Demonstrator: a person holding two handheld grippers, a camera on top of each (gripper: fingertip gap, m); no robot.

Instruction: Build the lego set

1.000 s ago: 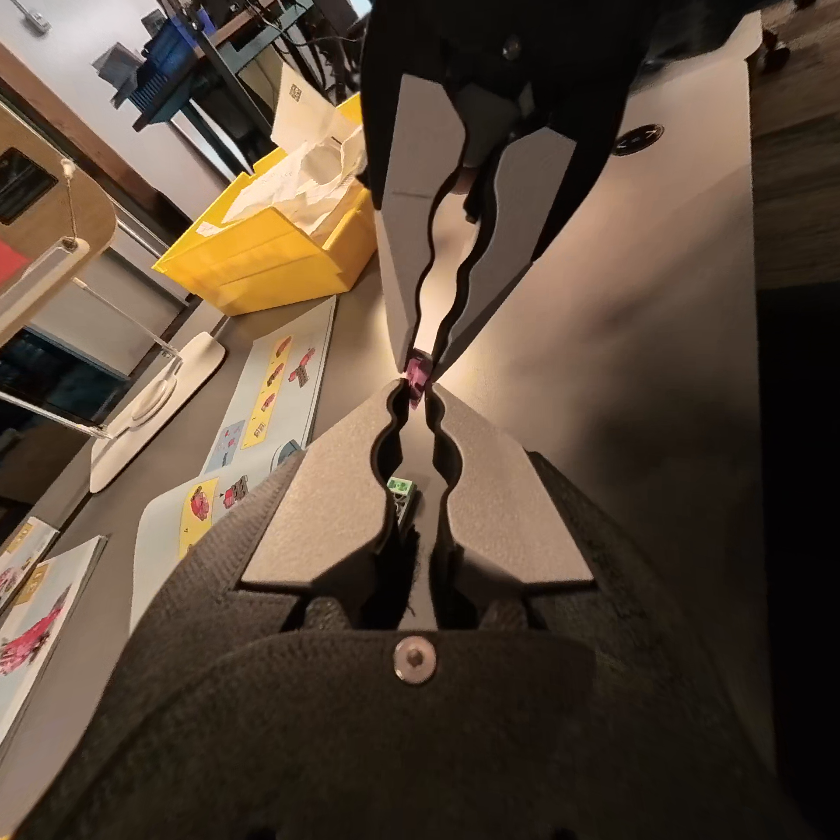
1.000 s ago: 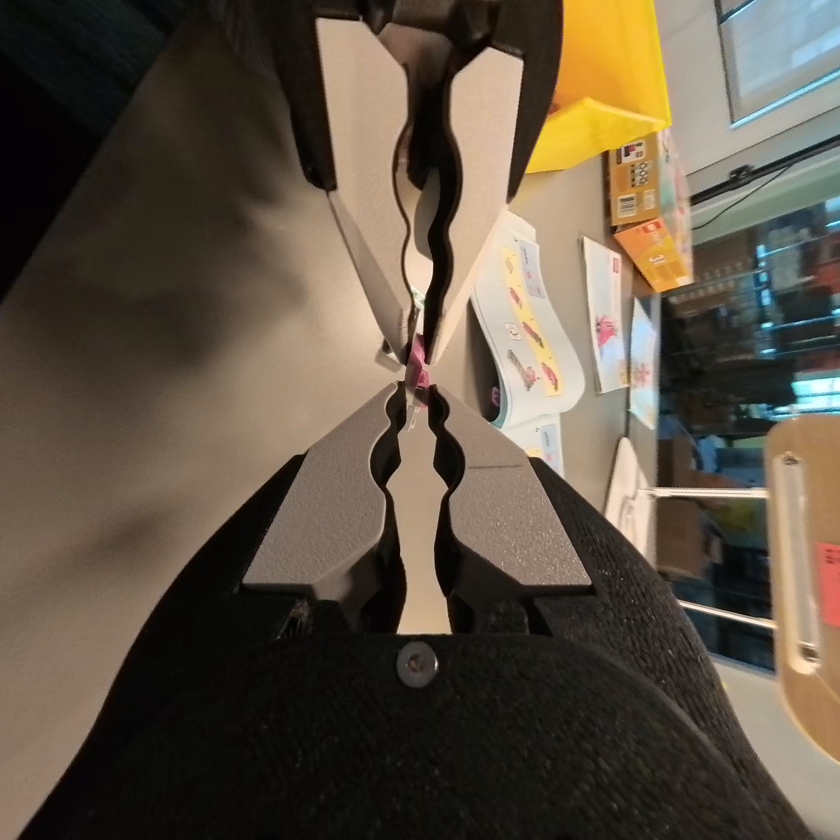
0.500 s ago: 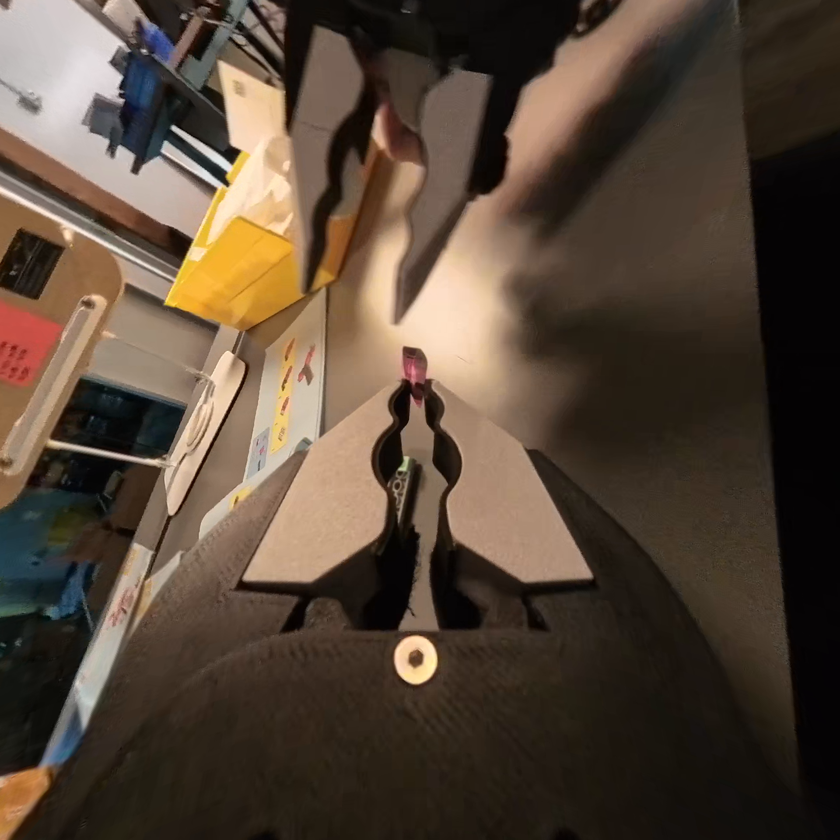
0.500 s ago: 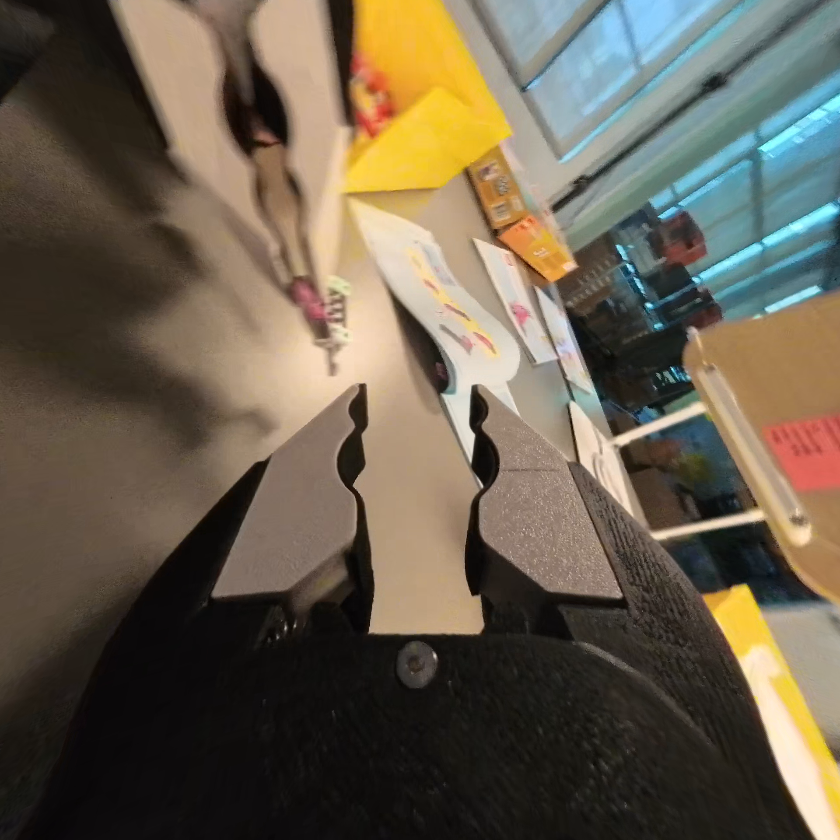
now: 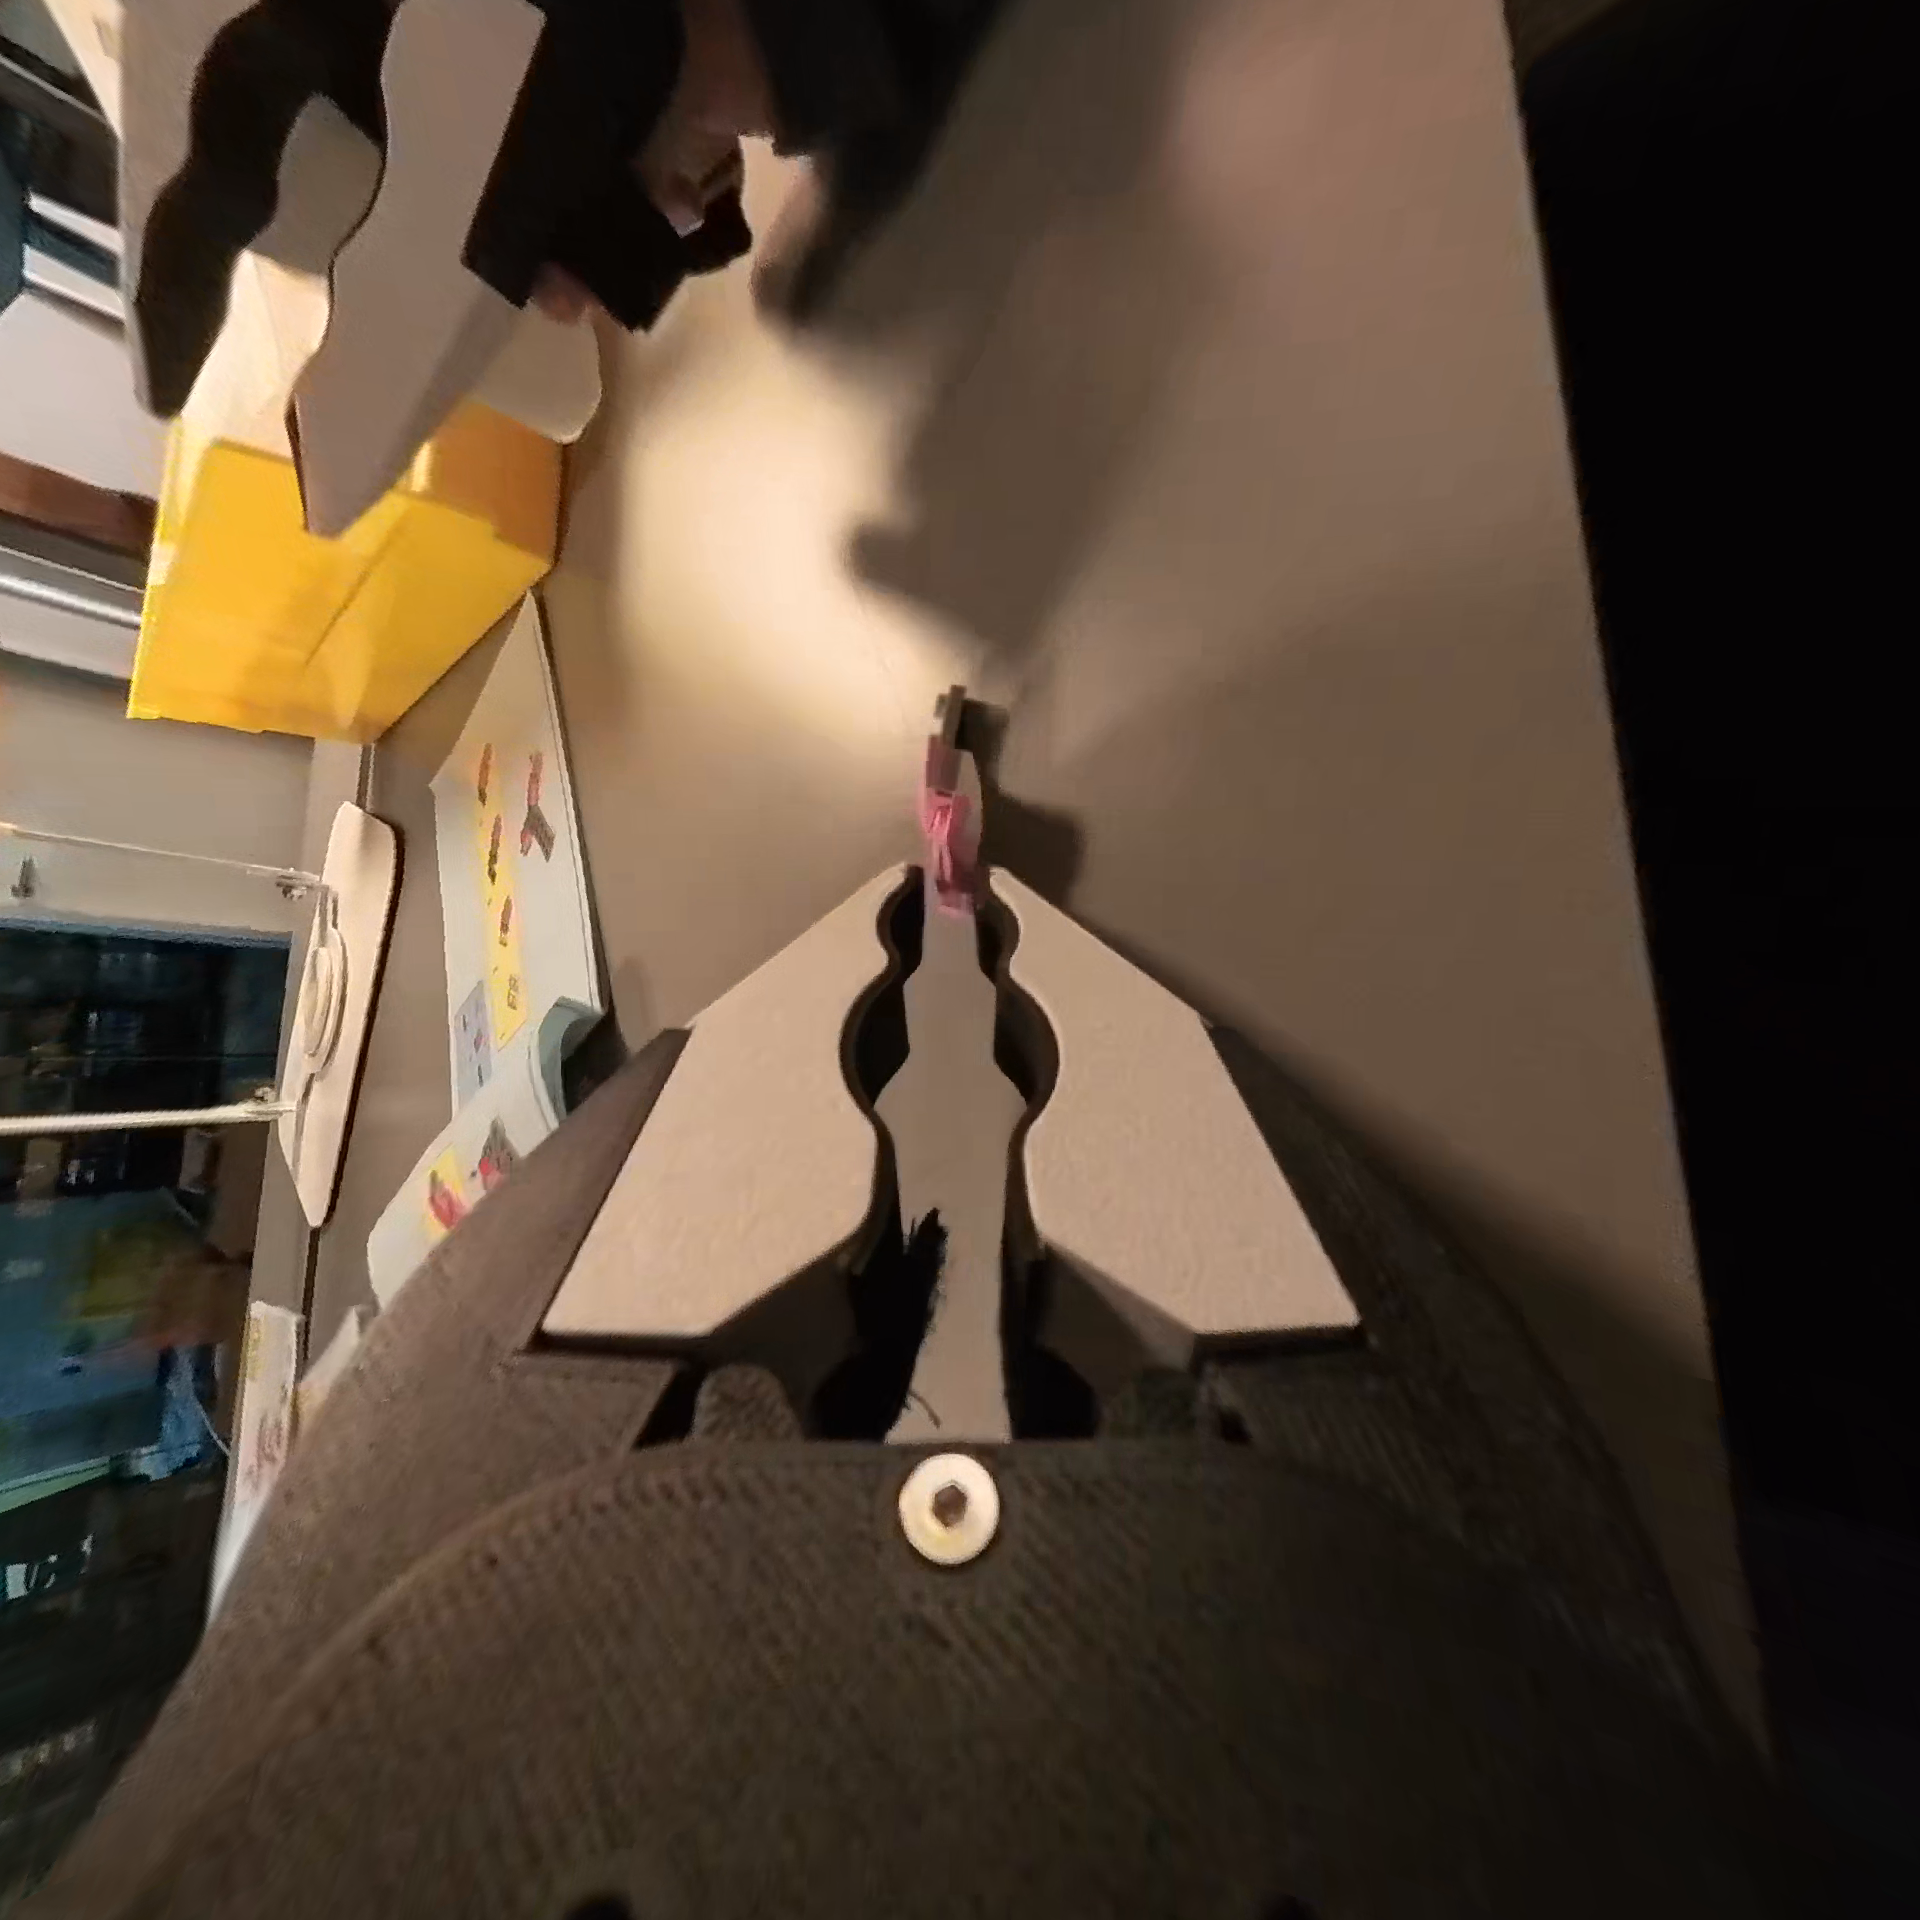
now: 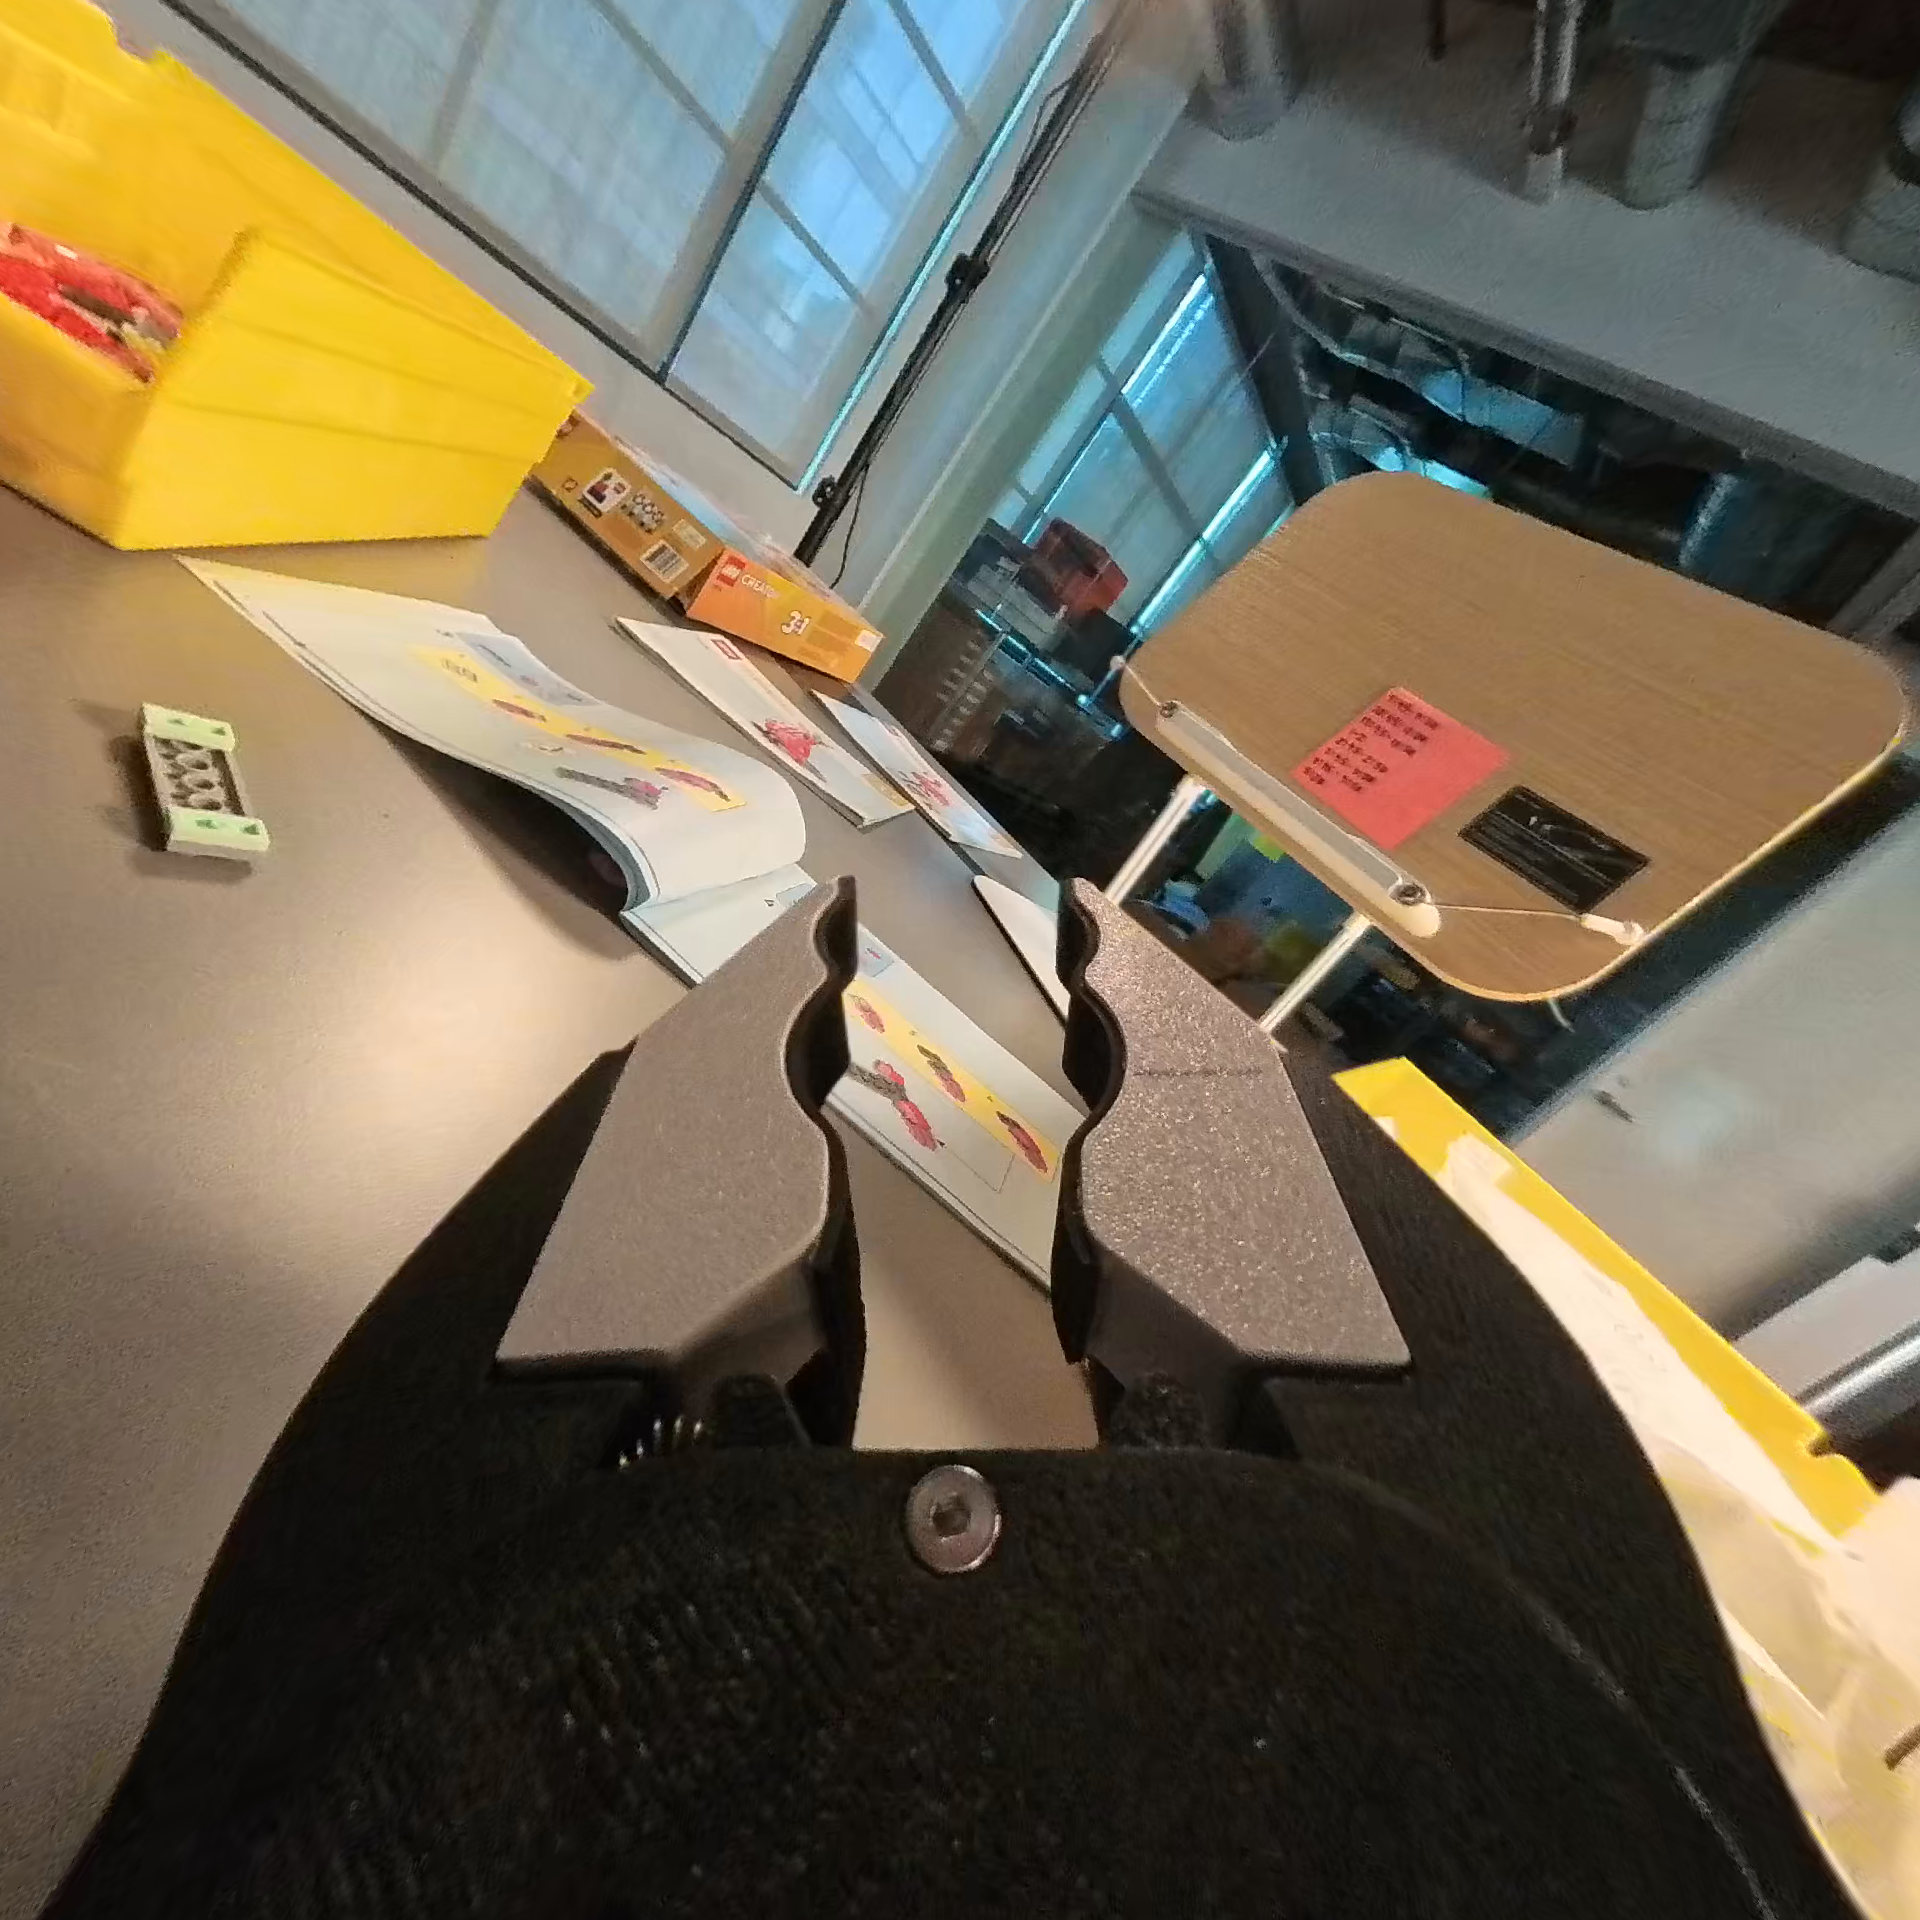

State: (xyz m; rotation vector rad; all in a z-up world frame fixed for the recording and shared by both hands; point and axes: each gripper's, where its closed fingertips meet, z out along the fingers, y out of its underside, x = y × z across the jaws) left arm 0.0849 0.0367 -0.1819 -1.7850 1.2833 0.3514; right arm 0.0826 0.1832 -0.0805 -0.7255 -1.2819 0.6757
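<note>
In the left wrist view my left gripper is shut on a small pink piece. The piece sticks out past the fingertips, has a grey bit at its far end, and hangs close over the grey table. My right gripper shows at the upper left of that view, open and well away from the piece. In the right wrist view my right gripper is open and empty above an open instruction booklet. A green and grey brick lies on the table to its left.
A yellow bin with red parts stands at the back left, and it also shows in the left wrist view. Orange boxes and more booklets lie behind. A wooden board on a stand is at right, above a second yellow bin with paper.
A second ago both grippers pinched the pink piece tip to tip. My right gripper has opened, let it go and swung away toward the booklet. My left gripper keeps the piece.
</note>
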